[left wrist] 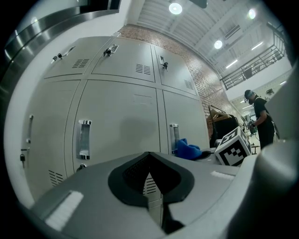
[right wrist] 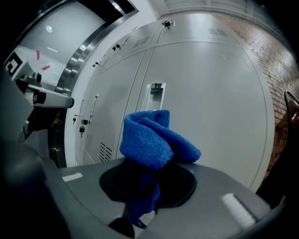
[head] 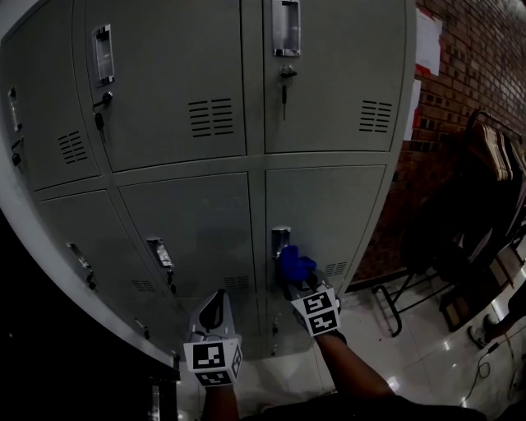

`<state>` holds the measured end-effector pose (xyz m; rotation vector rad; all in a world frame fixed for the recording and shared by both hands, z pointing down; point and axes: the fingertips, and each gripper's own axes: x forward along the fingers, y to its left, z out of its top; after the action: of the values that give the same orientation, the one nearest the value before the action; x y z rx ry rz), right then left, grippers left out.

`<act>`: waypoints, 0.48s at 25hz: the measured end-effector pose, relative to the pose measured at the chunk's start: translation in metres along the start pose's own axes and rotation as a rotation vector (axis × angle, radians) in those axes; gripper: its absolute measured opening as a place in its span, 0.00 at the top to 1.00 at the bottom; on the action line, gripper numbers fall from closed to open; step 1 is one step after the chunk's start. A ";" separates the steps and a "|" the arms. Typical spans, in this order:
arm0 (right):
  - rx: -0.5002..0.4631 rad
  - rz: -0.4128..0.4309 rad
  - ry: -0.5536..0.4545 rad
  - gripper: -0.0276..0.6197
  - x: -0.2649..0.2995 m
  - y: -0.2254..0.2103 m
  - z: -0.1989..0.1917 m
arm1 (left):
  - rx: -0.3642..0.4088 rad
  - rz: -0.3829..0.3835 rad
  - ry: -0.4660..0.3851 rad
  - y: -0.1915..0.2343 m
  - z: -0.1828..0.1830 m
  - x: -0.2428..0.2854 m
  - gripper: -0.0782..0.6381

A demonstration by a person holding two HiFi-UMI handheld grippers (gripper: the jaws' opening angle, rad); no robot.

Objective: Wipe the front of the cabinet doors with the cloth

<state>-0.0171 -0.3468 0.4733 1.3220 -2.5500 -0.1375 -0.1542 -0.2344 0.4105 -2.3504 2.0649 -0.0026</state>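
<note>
Facing a bank of grey metal cabinet doors [head: 329, 82], two rows high, with vent slots [head: 211, 117] and keys [head: 283, 86] hanging in the upper locks. At the lower right door [head: 337, 205], just beside its recessed handle [head: 280, 241]: the right gripper [head: 300, 284], jaws clamped tight on a blue cloth [head: 293, 261]. Bunched into a thick fold above the jaws in the right gripper view, with a tail pinched down between them. Raised close to the door front, level with the handle; impossible to tell whether touching the metal or just short of it.

Lower and further left in the head view, before the neighbouring lower door [head: 197, 222]: the left gripper [head: 217, 300], jaws brought together with nothing between them, well clear of the cloth. Pointed up at the doors, not touching them.

Off to the right, a red brick wall [head: 485, 57] and a glossy tiled floor [head: 427, 362]. Far back in the left gripper view, a person [left wrist: 259, 119] standing under bright ceiling lights [left wrist: 176, 8].
</note>
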 end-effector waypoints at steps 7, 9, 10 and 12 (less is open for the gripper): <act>0.019 -0.127 0.011 0.83 -0.030 -0.049 -0.017 | 0.002 -0.035 0.014 -0.013 -0.006 0.009 0.87; 0.026 -0.163 0.021 0.83 -0.040 -0.066 -0.025 | 0.005 -0.045 0.015 -0.017 -0.006 0.011 0.87; 0.033 -0.179 0.027 0.83 -0.045 -0.075 -0.030 | 0.006 -0.048 0.017 -0.017 -0.007 0.012 0.87; 0.045 -0.208 0.042 0.83 -0.053 -0.092 -0.041 | 0.004 -0.053 0.019 -0.018 -0.009 0.014 0.87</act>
<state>0.0959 -0.3551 0.4834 1.5887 -2.3887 -0.0915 -0.1347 -0.2458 0.4195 -2.4108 2.0080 -0.0297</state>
